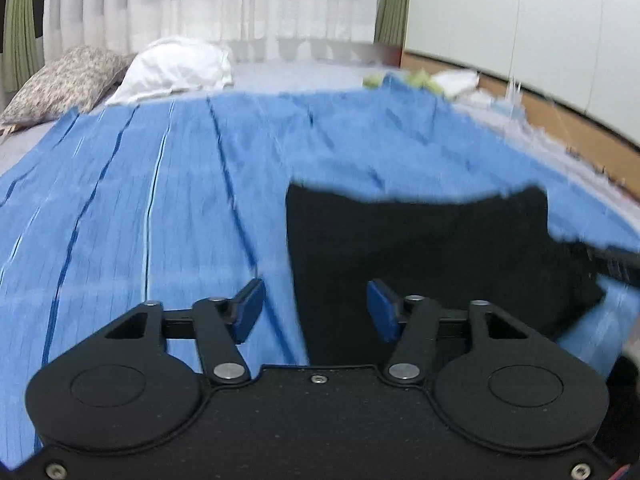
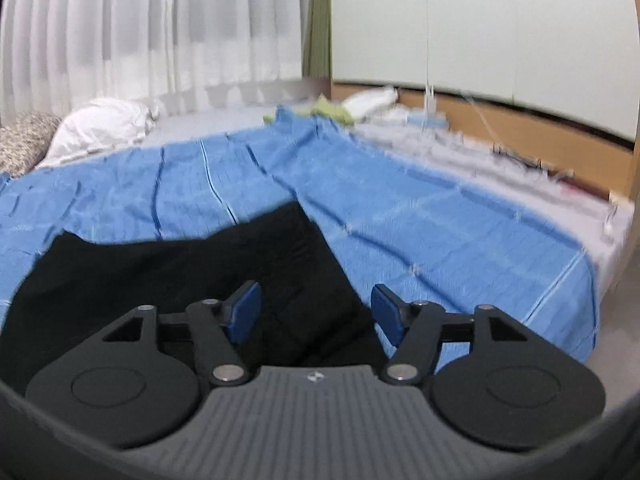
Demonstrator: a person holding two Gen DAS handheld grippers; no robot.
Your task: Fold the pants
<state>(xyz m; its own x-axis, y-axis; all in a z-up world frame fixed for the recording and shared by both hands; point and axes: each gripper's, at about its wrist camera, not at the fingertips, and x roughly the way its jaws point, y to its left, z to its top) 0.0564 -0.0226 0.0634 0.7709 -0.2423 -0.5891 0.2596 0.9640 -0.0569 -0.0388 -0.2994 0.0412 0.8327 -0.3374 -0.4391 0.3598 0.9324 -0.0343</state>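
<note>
I see both my left gripper point(image 1: 316, 306) and right gripper point(image 2: 316, 312) with jaws released, empty, above the folded black pants point(image 1: 420, 264) on the blue bedspread point(image 1: 160, 200).

Home bedroom. Bed point(image 1: 120, 208) under blue striped bedspread point(image 2: 400, 216); white pillow point(image 1: 176, 68) and patterned pillow point(image 1: 64, 80) at far side; sheer white curtains point(image 2: 152, 28) with green drapes point(image 2: 318, 20); wooden headboard point(image 2: 520, 128) along wall.

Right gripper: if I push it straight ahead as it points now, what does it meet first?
Probably the black pants, lying right ahead of the open right gripper; depth is unclear.
</note>
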